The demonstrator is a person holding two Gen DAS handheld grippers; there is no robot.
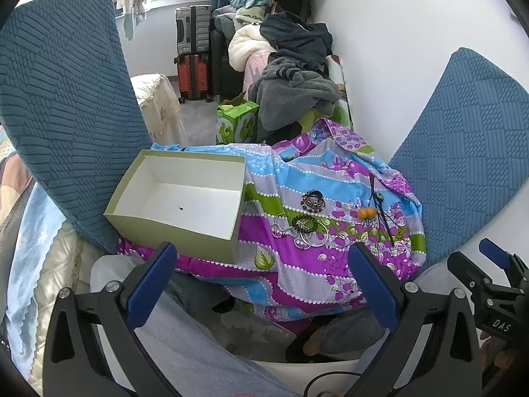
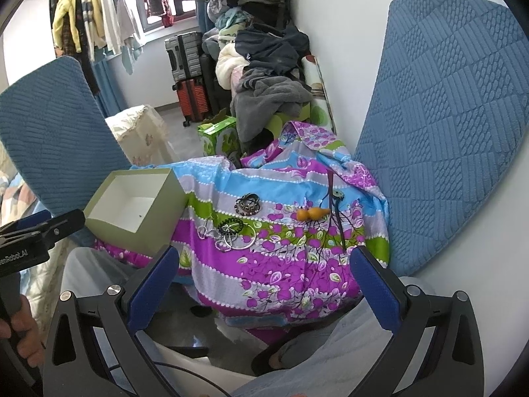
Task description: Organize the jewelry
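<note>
I held both tools back from the work, low and near my lap. My left tool stood with its blue pads wide apart and nothing between them; my right tool was the same, spread and empty. Neither touched any of the jewelry.

Just ahead lay the patterned cloth, rumpled over a soft mound between two blue cushions. On it, close together, sat a tangle of silver bangles and a dark beaded bracelet, with a silver chain trailing to their left. Beyond them lay a round dark brooch, and off to the right a small orange gourd charm on a dark cord. The open box stood to the left, tilted on the cloth, with only a tiny dark speck on its white floor.

I judged that nothing had yet gone in, so the step in hand was the first pick. The brooch looked the easiest start: it lay apart from the rest, so I could close on it without snagging anything. For the tangle, I thought it best to come straight down on one bangle rim, lift slowly, and watch whether the chain came too. The cloth would give under pressure, so I meant to pinch lightly rather than press. The box seemed unsteady, so my left tool could well hold its near wall while the right carried.
</note>
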